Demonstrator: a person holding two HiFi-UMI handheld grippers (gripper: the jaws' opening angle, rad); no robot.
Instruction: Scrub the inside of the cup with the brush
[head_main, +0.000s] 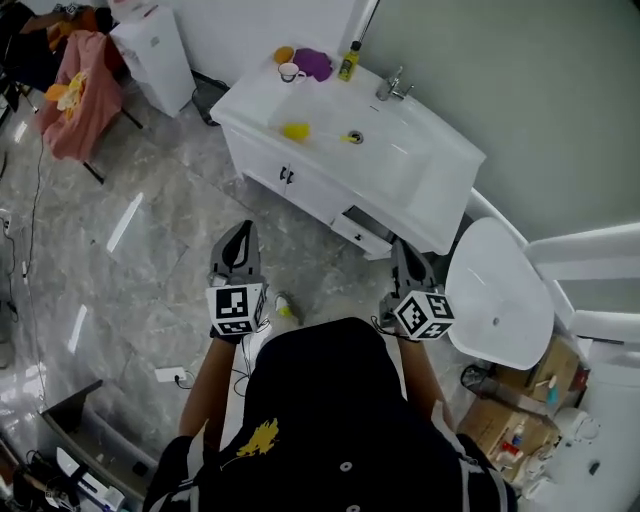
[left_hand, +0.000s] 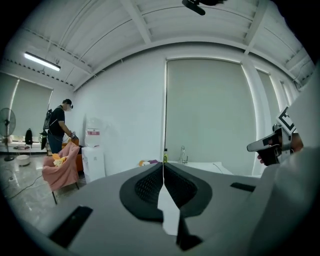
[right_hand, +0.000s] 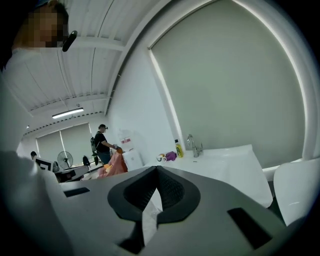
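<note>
Left gripper (head_main: 240, 232) fingers clenched, empty; right gripper (head_main: 404, 250) same; both well apart from sink counter (head_main: 440, 165); cup (head_main: 290, 72) on far corner.

White cup (head_main: 290, 71) upright, well left of the tap (head_main: 392, 88), yellow item, possibly the brush (head_main: 295, 130), lying below-left of the tap

The person wears a black shirt (head_main: 340, 400) with a yellow emblem (head_main: 258, 438), and the grey left tongs (head_main: 240, 230) and right tongs (head_main: 401, 246) each bear a black-and-white marker cube (head_main: 237, 308).
</note>
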